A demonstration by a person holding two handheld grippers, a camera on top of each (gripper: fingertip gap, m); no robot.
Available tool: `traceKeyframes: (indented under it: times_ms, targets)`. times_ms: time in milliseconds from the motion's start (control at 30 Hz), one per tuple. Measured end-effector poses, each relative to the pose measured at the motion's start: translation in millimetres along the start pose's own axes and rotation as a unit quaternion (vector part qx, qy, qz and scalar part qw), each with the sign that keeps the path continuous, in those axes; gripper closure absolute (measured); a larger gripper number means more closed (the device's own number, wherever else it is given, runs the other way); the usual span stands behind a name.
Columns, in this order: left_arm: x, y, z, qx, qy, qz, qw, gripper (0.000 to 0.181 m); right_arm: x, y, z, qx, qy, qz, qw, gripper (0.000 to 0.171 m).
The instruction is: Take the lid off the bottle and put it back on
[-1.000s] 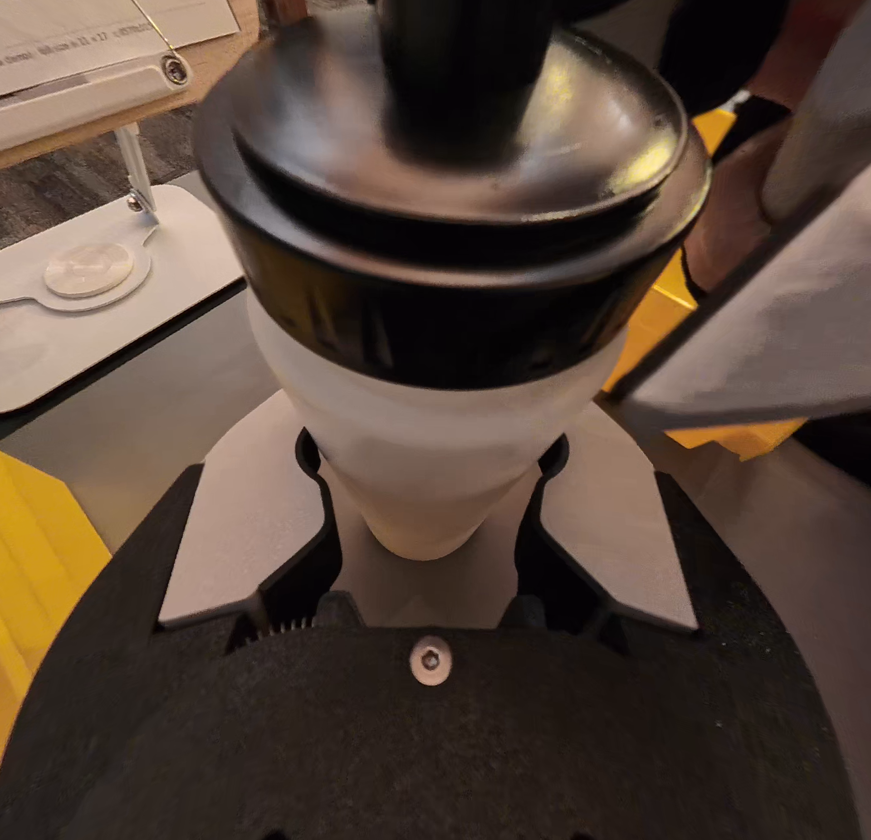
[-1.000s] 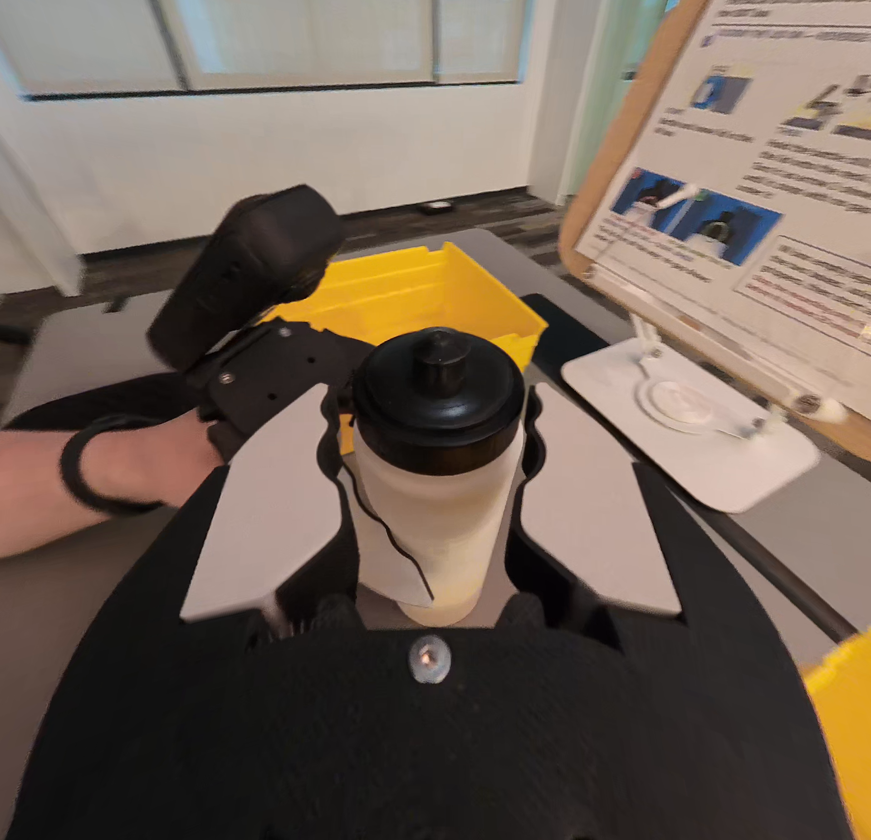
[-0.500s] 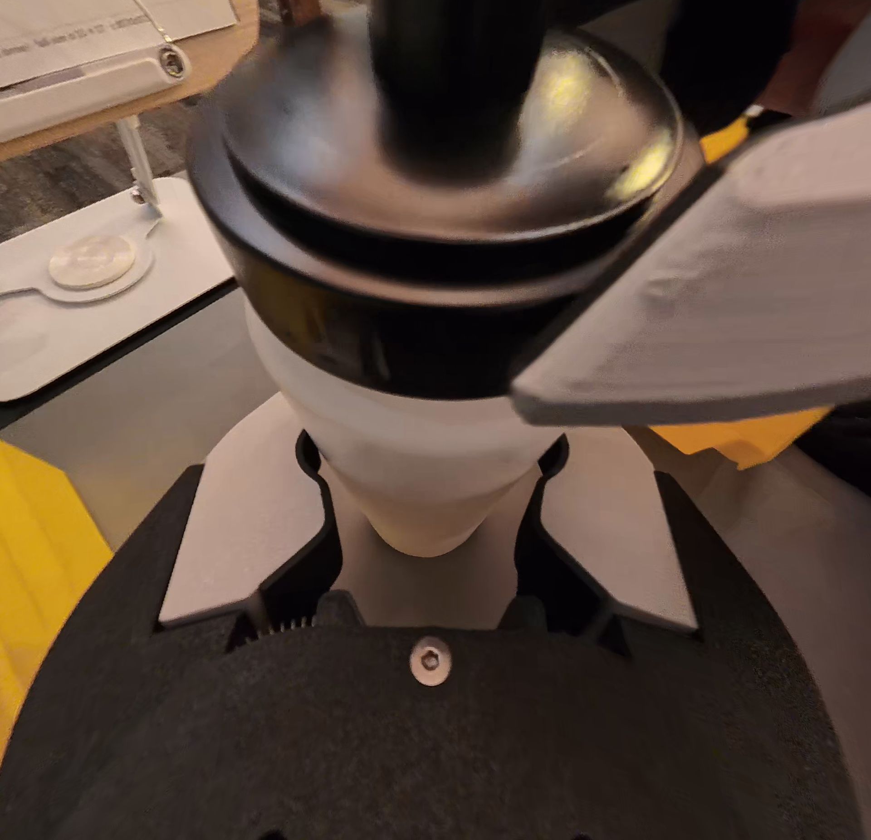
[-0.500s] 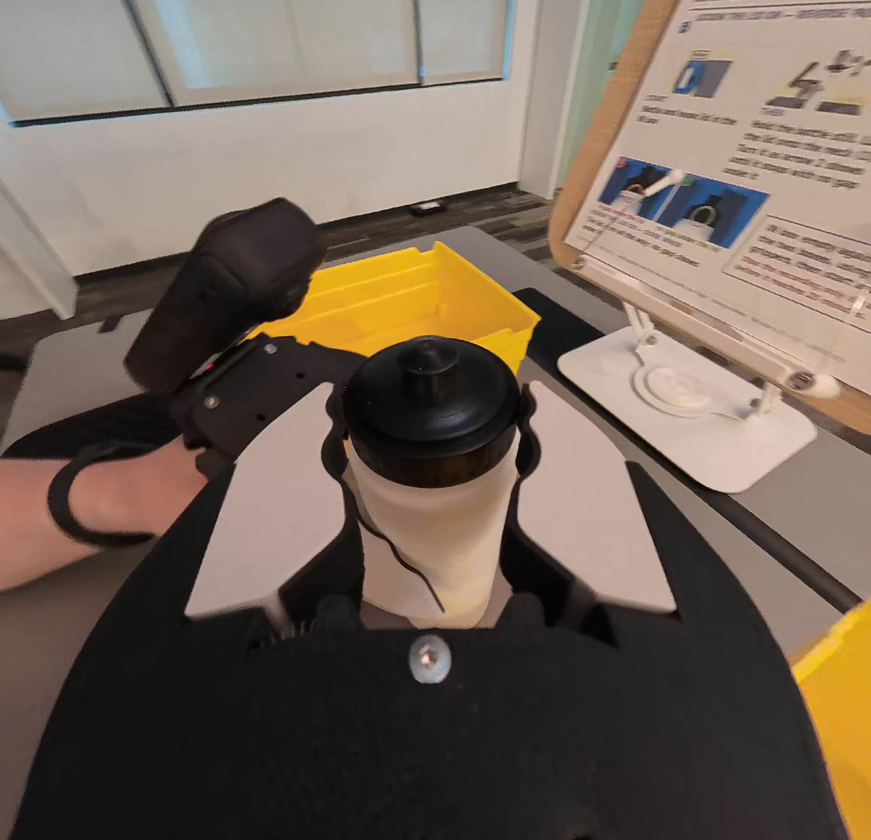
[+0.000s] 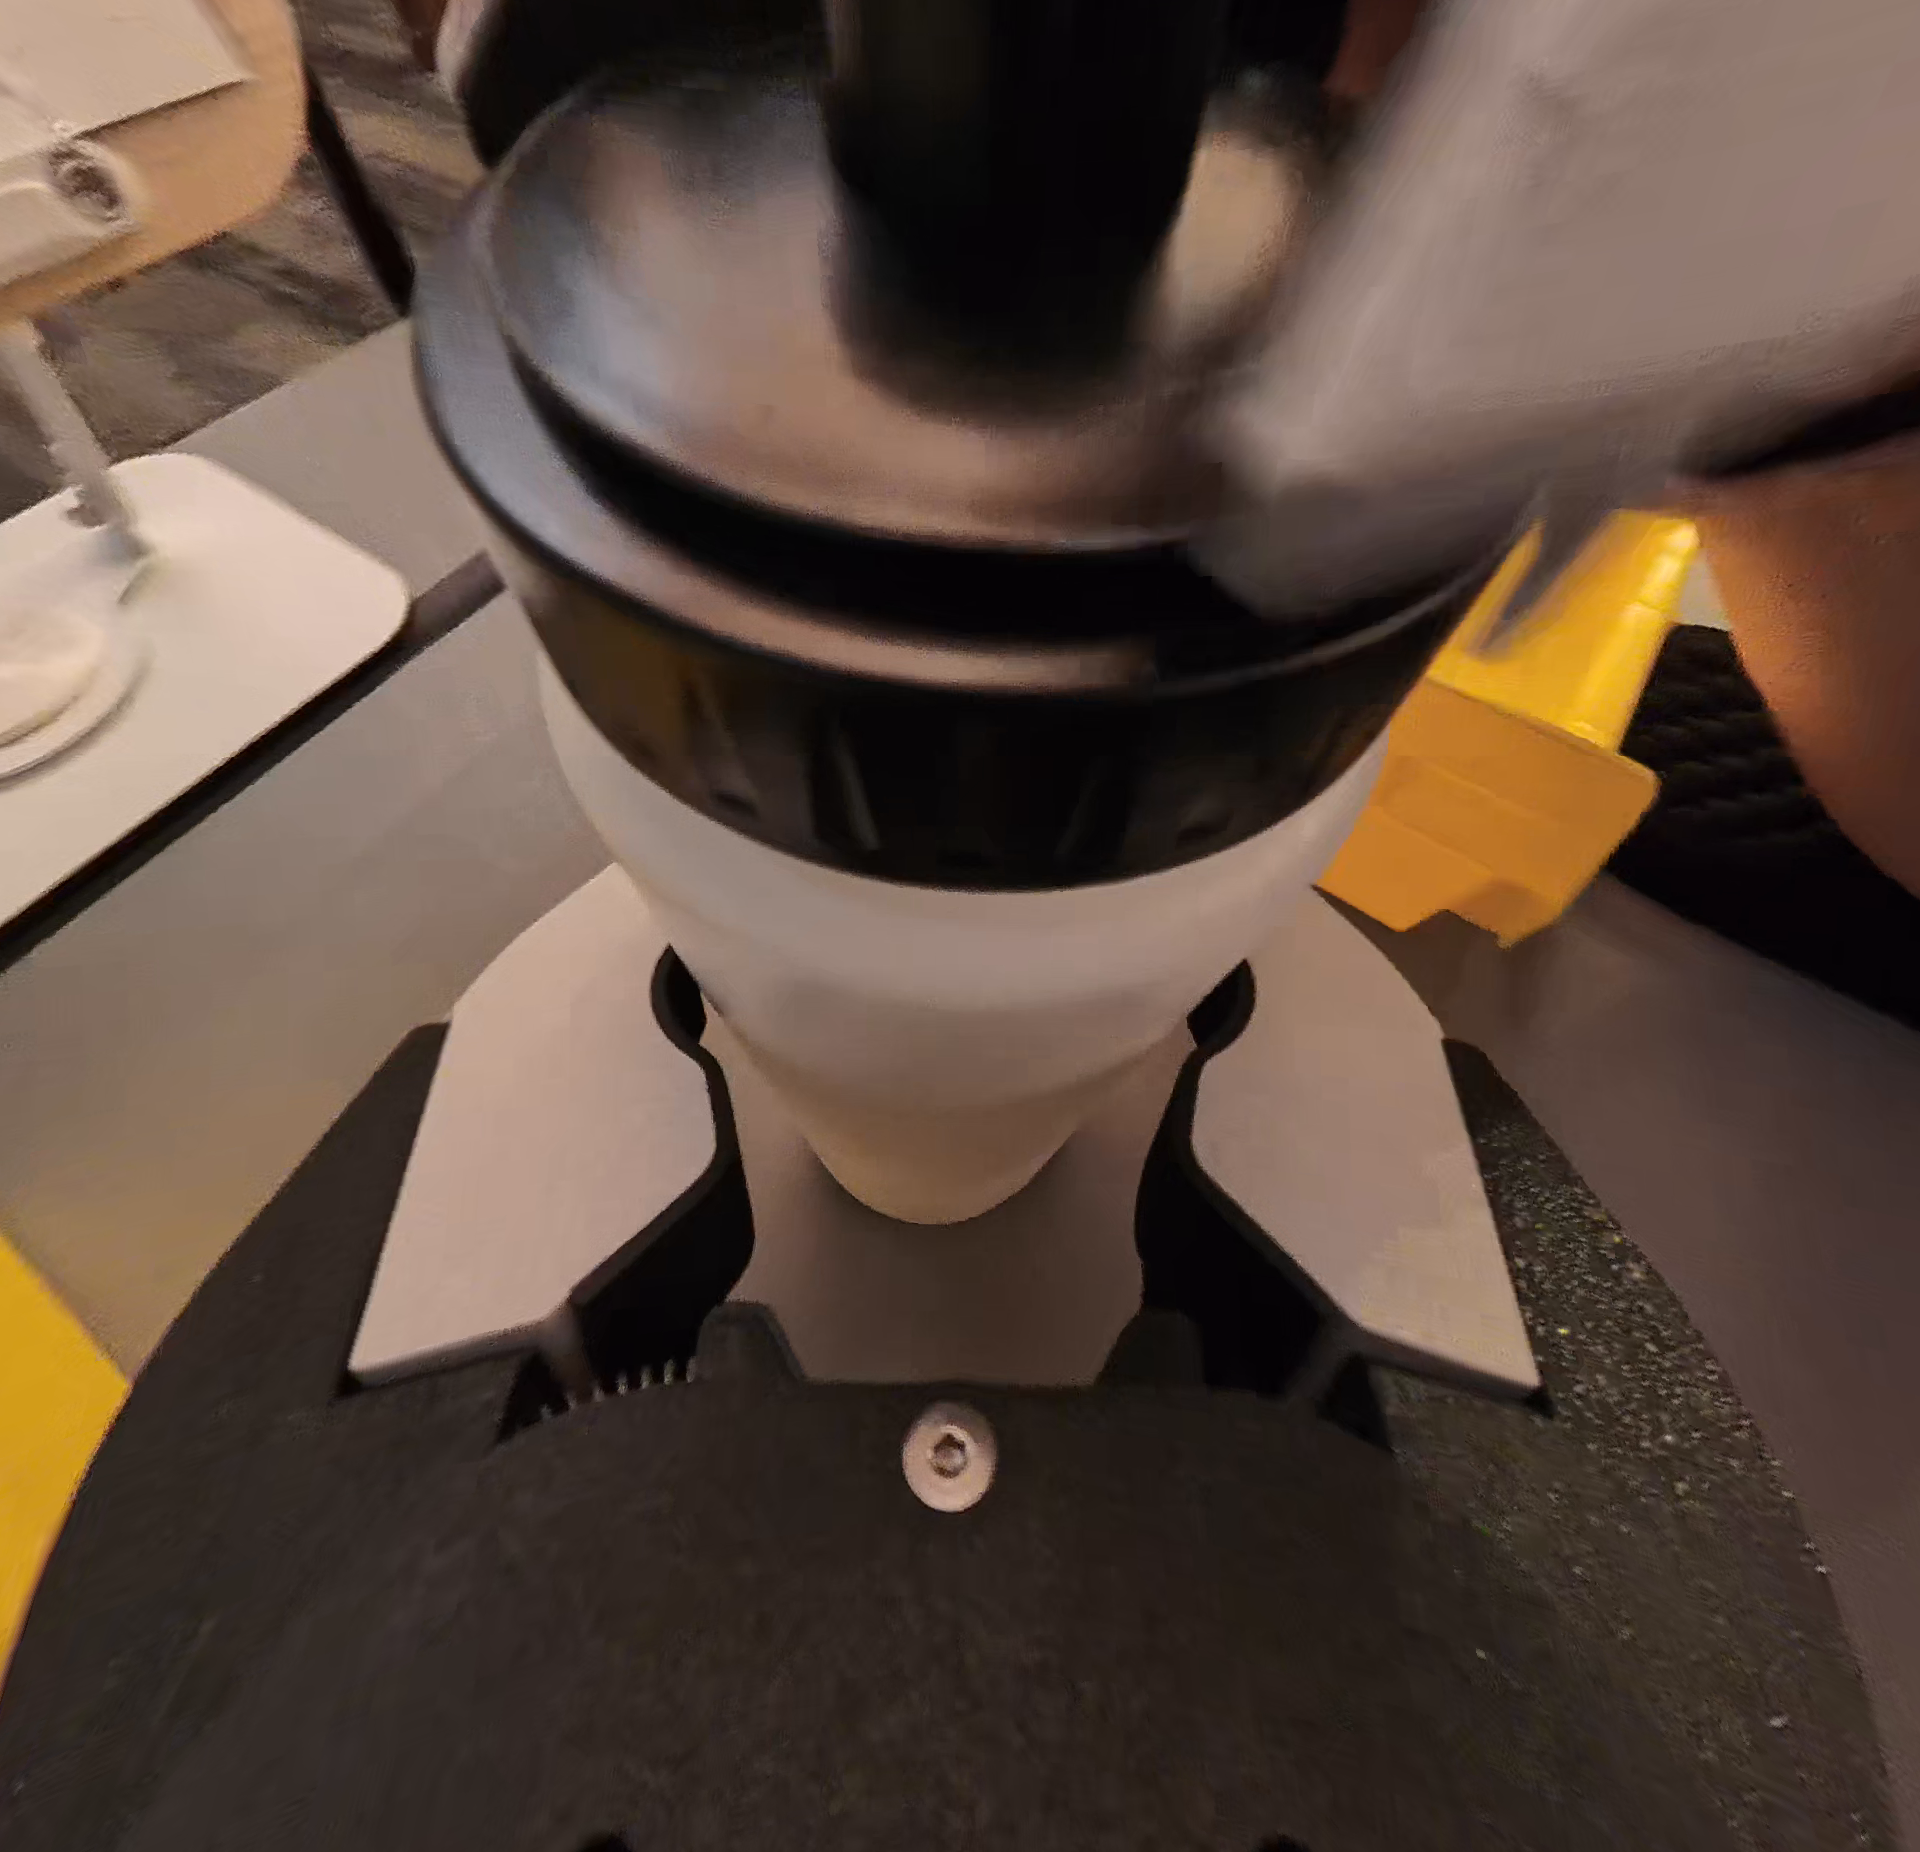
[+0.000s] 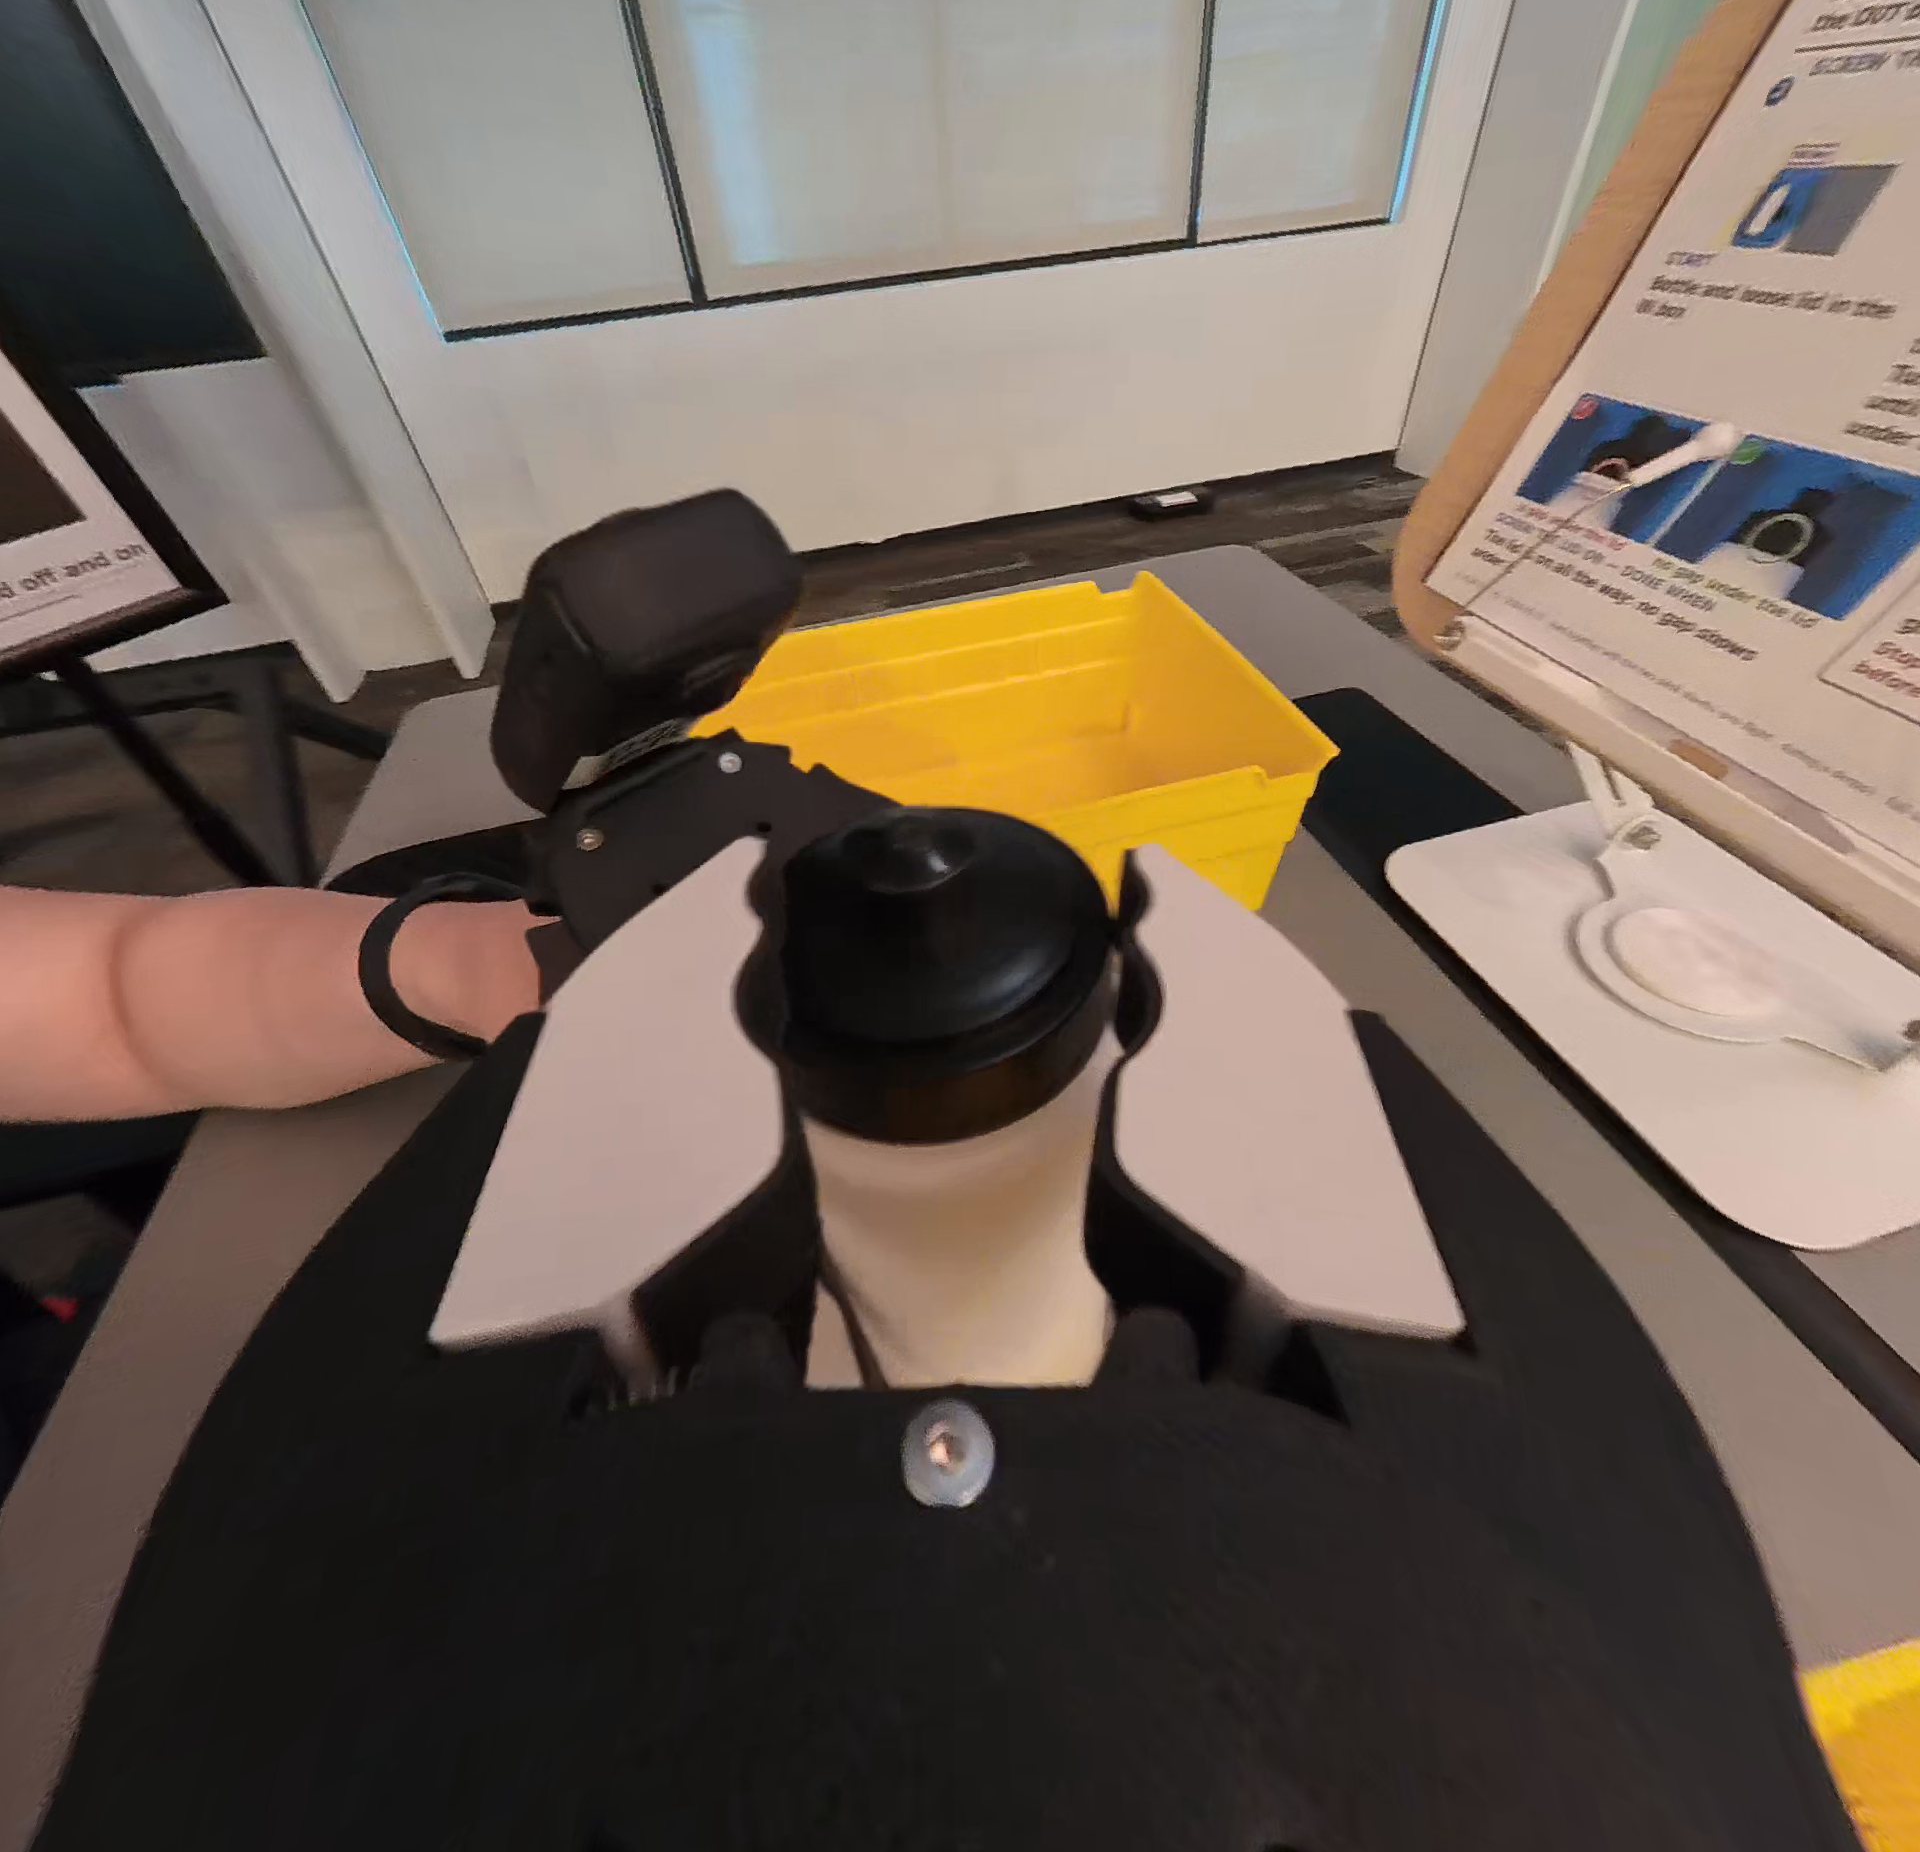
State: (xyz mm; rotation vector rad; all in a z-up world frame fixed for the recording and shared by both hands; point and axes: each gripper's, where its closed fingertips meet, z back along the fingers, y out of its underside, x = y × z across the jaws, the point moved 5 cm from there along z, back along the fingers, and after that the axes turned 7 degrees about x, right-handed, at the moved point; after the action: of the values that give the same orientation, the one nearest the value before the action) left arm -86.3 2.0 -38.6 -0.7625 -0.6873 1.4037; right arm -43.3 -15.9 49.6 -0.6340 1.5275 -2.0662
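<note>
**Two grippers on one bottle, one for the body and one for the cap**

Because a screw lid only turns if the bottle beneath it is kept from turning, the work is split between the two tools. In the left wrist view, the left gripper [image 5: 951, 1075] is closed on the white squeeze bottle [image 5: 956, 981], its grey fingers [image 5: 561, 1168] pressed to either side of the body in the lower centre of the frame; that looks like the anchoring hold. The bottle appears to stand upright on the grey table [image 5: 260, 981].

In the right wrist view, the right gripper [image 6: 940, 971] sits higher, at mid-frame, with its fingers [image 6: 644, 1096] flanking the black lid [image 6: 935, 961]. They lie close against its sides, but motion blur leaves me unable to tell whether they are clamped on it or merely around it. The lid sits on the bottle with no gap visible beneath it, so I judge the unscrewing either not begun or barely started.

A yellow bin [image 6: 1049, 722] stands beyond the bottle, upper centre. An instruction board [image 6: 1704, 368] on a white stand fills the right edge, placed to be read while working. The person's hand [image 6: 239, 992] enters from the left edge, holding the other tool.
</note>
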Motion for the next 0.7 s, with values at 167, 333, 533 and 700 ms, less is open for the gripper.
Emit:
traceKeyframes:
  times_ms: [167, 333, 533, 700]
  targets:
    - [-3, -1, 0, 0.007, -0.012, -0.008, 1.0, 0.088, 2, -3, 7, 0.014, 0.004, 0.0, 1.0, 0.127]
    - [-2, 0, 0, 0.007, -0.009, -0.008, 1.0, 0.088, 4, -13, 18, 0.009, 0.025, 0.023, 0.999, 0.097]
    - [-7, 0, -1, 0.008, 0.018, -0.02, 1.0, 0.088, 6, 5, 8, 0.064, -0.022, 0.03, 0.997, 0.092]
    - [1, 0, 1, 0.008, -0.013, 0.008, 1.0, 0.088, 5, 4, -1, 0.057, 0.013, 0.01, 0.998, 0.098]
